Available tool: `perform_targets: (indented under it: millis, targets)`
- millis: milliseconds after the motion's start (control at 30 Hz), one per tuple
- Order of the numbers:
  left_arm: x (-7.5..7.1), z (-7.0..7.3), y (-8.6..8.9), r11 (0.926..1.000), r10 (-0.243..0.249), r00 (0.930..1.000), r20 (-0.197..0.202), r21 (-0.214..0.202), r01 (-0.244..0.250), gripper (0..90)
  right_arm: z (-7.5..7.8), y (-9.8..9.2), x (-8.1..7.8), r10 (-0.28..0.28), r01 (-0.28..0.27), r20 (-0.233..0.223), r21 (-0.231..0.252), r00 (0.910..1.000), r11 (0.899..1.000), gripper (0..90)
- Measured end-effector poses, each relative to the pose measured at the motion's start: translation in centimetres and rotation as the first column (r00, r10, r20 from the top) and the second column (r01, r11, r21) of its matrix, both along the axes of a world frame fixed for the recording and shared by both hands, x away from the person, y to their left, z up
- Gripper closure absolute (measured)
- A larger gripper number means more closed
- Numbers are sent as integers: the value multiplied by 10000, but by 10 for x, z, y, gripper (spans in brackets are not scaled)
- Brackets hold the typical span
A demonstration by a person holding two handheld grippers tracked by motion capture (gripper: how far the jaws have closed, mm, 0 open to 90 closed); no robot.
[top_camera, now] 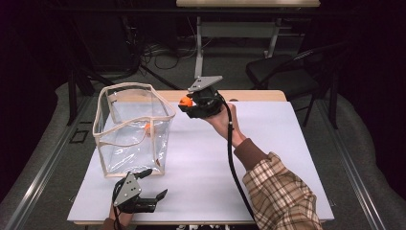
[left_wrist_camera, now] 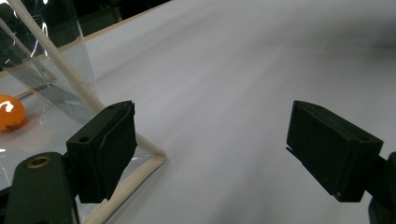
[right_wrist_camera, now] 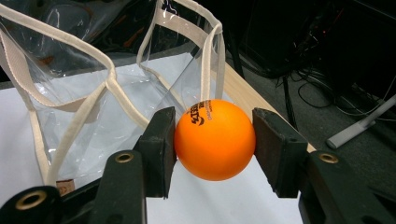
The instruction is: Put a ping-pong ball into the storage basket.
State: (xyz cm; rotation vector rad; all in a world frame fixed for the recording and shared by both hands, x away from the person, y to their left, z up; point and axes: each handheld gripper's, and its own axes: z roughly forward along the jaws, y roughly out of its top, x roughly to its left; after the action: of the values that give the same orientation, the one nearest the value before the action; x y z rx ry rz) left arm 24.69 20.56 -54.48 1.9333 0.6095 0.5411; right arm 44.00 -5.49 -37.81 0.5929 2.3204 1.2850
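A person in a plaid sleeve (top_camera: pixel 282 194) works at a white-topped table (top_camera: pixel 268 158), a black two-jaw gripper in each hand. The right gripper (top_camera: pixel 187 103), raised above the table near its far edge, clamps a glossy orange table-tennis ball (right_wrist_camera: pixel 215 139) between its two black pads; in the right gripper view the ball, printed with dark lettering on its upper face, sits squarely in the grip, both pads pressed against its sides. The gripper points toward a clear plastic bag with cream fabric trim (top_camera: pixel 131 127), which stands upright and open-topped on the left half of the table; the ball hangs just to the right of the bag's rim, at about its height, outside it and not touching it. A second orange ball (left_wrist_camera: pixel 9 113) lies on the bag's floor, seen through the transparent wall in the left gripper view and as an orange spot in the high view. The left gripper (top_camera: pixel 155 184) rests low near the table's front-left corner, its jaws spread wide with nothing between them; one jaw sits just beside the bag's near bottom corner, where the cream trim bends. Behind the table stand a dark folding chair (top_camera: pixel 287 72) and loose cables on the floor.
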Motion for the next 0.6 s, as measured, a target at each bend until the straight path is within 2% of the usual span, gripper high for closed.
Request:
perform_targets:
  millis: [600]
  targets:
    - [0,0,0,10000,2,10000,1,-26,-2,159,8,14,3,55,-56,85,122,9999,9999,509]
